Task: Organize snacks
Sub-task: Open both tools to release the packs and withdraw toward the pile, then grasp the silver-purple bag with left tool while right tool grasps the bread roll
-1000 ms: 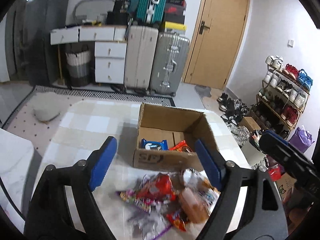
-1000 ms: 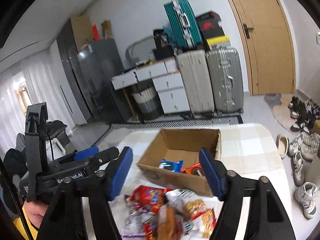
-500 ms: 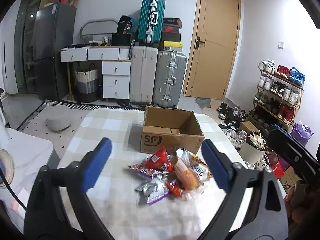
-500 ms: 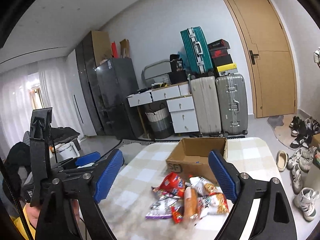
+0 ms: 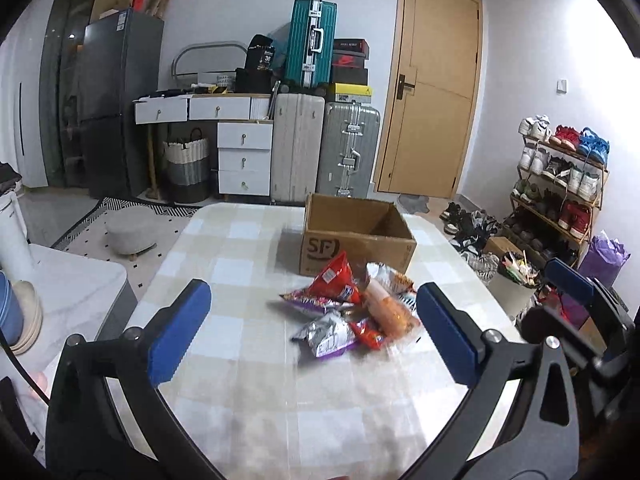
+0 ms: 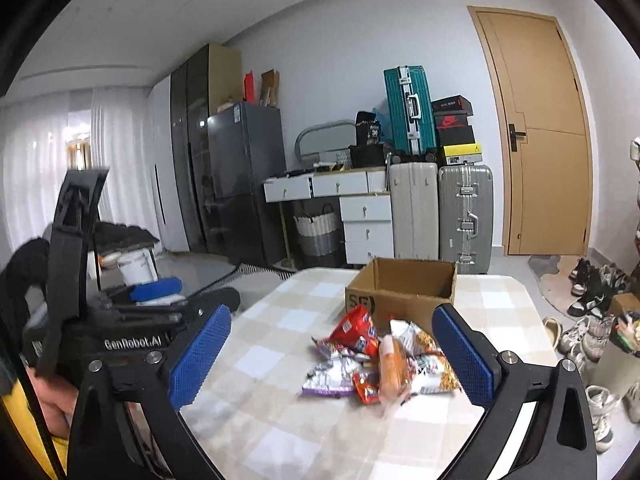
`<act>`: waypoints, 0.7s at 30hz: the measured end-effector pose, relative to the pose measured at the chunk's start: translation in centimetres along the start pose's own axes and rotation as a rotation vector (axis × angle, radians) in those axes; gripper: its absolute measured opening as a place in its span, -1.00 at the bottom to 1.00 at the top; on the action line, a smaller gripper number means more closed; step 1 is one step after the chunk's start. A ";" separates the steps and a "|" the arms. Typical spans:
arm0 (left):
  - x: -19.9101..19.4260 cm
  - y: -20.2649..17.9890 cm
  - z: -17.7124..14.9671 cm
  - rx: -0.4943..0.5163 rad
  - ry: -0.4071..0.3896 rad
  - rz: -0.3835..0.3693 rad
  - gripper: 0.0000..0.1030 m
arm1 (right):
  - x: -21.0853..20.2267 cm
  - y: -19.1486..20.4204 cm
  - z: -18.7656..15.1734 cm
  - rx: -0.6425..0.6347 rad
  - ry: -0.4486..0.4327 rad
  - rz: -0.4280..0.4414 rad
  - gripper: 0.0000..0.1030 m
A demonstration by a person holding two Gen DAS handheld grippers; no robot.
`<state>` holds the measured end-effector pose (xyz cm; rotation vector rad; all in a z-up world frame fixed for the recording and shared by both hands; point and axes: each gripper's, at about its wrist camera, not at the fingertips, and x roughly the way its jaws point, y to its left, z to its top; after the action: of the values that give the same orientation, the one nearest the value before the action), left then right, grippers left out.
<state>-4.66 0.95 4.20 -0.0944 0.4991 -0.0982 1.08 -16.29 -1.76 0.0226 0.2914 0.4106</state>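
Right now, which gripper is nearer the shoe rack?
Right. The right gripper is on the shoe rack side; the left gripper, farther across the table. Both jaws are opening, empty.

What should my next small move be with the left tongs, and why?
Probably ease the left tongs forward and down onto the red snack bag, the top of the pile. Its jaws are opening with nothing between them, the snacks lie loose on the table in front of the cardboard box, and the right tongs are empty too.
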 end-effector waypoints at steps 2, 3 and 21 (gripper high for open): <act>0.5 0.1 -0.2 0.002 0.016 -0.002 0.99 | 0.3 0.1 -0.6 0.000 0.009 0.009 0.99; 0.5 0.2 -0.5 0.004 0.022 -0.001 0.99 | 0.5 0.1 -0.8 0.004 0.010 0.010 0.99; 10.6 1.4 -3.3 0.003 0.183 0.015 0.99 | 4.1 -3.4 -3.1 0.091 0.066 0.013 0.99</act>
<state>3.14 0.84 -3.86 -0.0792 0.6825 -0.0936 5.13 -17.86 -6.10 0.1005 0.3753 0.4114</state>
